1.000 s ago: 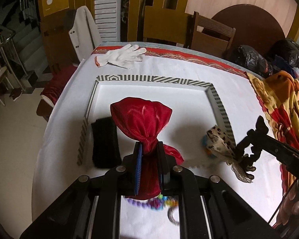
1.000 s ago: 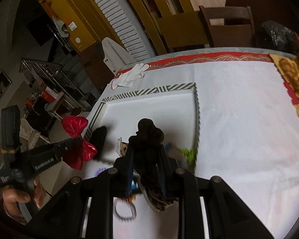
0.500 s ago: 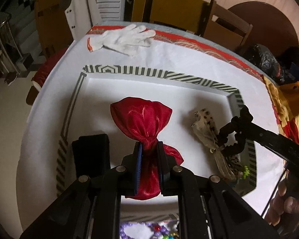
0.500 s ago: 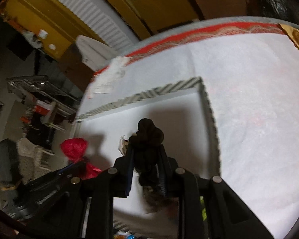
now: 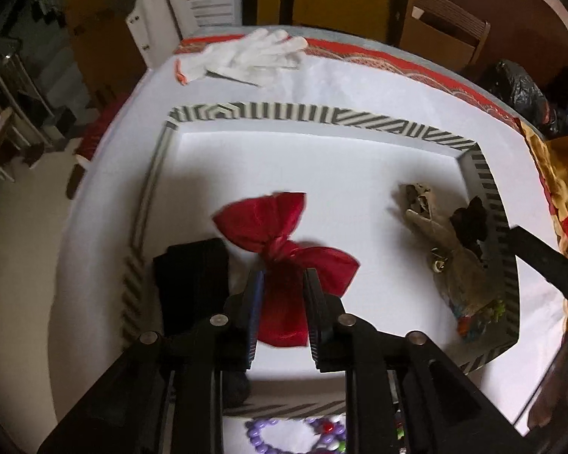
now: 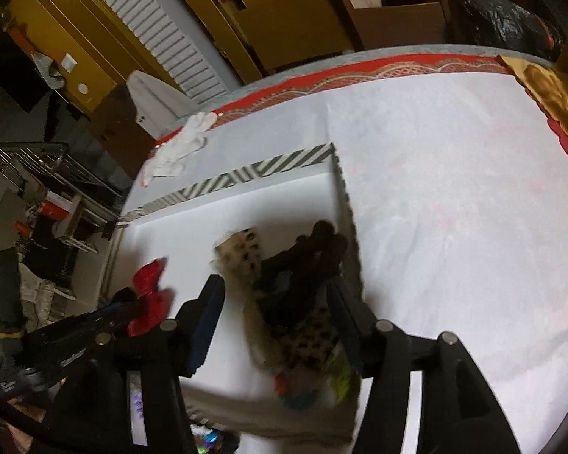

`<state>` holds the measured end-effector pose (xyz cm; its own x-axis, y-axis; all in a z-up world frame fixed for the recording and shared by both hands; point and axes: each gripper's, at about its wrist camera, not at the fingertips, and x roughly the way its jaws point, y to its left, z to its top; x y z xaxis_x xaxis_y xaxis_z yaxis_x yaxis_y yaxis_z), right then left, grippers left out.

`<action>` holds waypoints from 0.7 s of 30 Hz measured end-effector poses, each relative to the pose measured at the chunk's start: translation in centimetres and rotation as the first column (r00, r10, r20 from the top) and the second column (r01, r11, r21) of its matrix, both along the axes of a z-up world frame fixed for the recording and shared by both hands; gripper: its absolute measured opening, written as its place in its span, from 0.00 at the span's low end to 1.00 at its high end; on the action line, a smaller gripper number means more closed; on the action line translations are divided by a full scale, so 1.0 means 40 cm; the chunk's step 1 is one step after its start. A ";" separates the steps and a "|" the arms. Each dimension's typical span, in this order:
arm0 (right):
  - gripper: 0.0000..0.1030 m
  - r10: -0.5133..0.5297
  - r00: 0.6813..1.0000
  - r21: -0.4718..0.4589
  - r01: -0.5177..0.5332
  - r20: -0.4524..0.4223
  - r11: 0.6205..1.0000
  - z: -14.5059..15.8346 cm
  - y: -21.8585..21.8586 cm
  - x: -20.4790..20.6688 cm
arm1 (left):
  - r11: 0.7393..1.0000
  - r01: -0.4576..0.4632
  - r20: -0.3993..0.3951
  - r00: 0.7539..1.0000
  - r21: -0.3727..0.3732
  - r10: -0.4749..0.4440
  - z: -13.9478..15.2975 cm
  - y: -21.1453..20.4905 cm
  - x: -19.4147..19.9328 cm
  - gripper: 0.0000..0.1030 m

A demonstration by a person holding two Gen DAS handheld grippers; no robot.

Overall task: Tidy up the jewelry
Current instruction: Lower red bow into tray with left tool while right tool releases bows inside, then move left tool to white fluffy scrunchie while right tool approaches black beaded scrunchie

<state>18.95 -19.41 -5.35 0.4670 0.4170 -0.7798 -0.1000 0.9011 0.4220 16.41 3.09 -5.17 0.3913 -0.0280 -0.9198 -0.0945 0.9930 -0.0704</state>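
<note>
Two tools worked over the striped-rim tray (image 5: 322, 113) on the white-covered worktop (image 6: 454, 189), each dealing with its own bow. Left tool (image 5: 283, 283) had its jaws parted a little around the tail of the red bow (image 5: 280, 242), which lay on the tray floor beside a black box (image 5: 189, 283); whether the pads were pressing the fabric could not be told, but it looked like a release after setting down. Right tool (image 6: 272, 295) stood wide open, holding nothing, with the leopard-print bow (image 6: 280, 321) and a dark bow (image 6: 310, 253) lying between its fingers against the tray's right rim (probably dropped there to keep the pieces apart). Purple beads (image 5: 261, 431) waited outside the near rim, so sorting seemed unfinished. Far off lay a white glove (image 5: 246, 58).
</note>
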 end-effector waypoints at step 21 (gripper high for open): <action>0.60 0.146 0.978 0.090 -0.160 0.149 0.983 0.181 0.003 -0.322 | 0.988 0.034 0.207 0.978 -0.148 -0.003 0.245 0.044 -0.314 0.75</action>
